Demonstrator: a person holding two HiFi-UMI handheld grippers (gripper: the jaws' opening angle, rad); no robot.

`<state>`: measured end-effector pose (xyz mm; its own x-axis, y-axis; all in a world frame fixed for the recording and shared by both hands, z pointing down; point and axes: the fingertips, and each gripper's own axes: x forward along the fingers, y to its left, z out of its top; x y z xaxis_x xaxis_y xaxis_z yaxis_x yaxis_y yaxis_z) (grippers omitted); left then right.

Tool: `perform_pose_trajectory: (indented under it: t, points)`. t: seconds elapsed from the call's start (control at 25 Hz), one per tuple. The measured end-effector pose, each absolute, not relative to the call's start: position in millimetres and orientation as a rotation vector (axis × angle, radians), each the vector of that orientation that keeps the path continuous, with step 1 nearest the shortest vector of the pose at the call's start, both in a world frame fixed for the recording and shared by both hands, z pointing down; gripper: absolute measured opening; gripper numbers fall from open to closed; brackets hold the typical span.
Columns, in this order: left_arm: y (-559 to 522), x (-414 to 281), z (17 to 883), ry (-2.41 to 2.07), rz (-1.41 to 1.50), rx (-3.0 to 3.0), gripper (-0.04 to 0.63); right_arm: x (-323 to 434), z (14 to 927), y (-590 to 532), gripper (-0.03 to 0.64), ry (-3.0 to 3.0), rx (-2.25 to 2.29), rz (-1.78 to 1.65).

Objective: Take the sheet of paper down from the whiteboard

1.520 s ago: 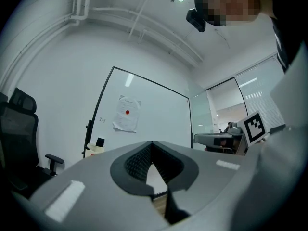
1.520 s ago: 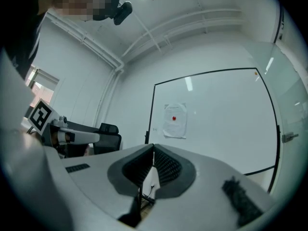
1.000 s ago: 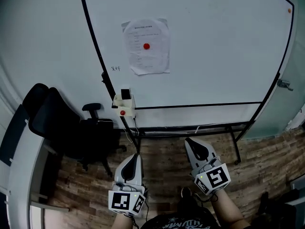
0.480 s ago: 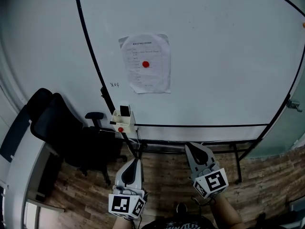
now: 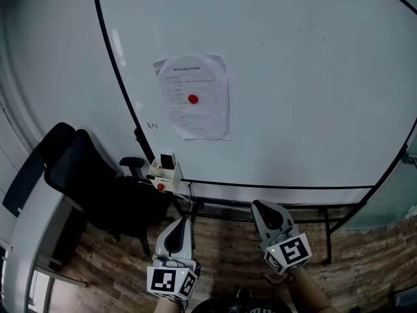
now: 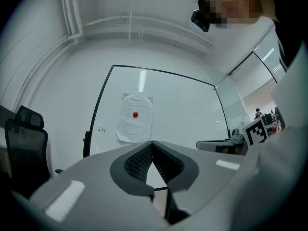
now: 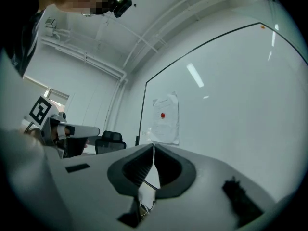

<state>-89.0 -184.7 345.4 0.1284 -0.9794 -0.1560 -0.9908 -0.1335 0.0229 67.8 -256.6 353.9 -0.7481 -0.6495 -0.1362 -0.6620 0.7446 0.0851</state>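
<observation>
Your left gripper (image 5: 182,220) and right gripper (image 5: 258,205) are both closed tight, holding nothing. The sheet of paper (image 5: 199,119) hangs up and ahead of them, well apart, long axis vertical, pinned to the whiteboard (image 5: 313,77) by a red magnet (image 5: 193,99). The left sits nearer, almost beneath it. All four paper edges look free; bare board surrounds it.

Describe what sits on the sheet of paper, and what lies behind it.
A small red disc, likely a magnet, sits near the middle of the sheet of paper. Behind it is the whiteboard; the patch under the sheet is covered and unseen.
</observation>
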Motion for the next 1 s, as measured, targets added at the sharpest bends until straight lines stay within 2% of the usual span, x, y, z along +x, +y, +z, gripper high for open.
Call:
perform_pose_trajectory:
  t: [0.32,0.68,1.0]
  points:
    - [-198,-81,354,2.083,0.167,-2.257,0.009,66,360,-276,0.016,2.885,-0.982,0.184]
    - [-206,-113,355,2.160,0.194,-2.184,0.026,48,360,-294,0.017,2.907,-0.960,0.221]
    - [-260,-136,342,2.082,0.208,-2.207,0.026,23,350,-331,0.017,2.893,-1.002,0.286]
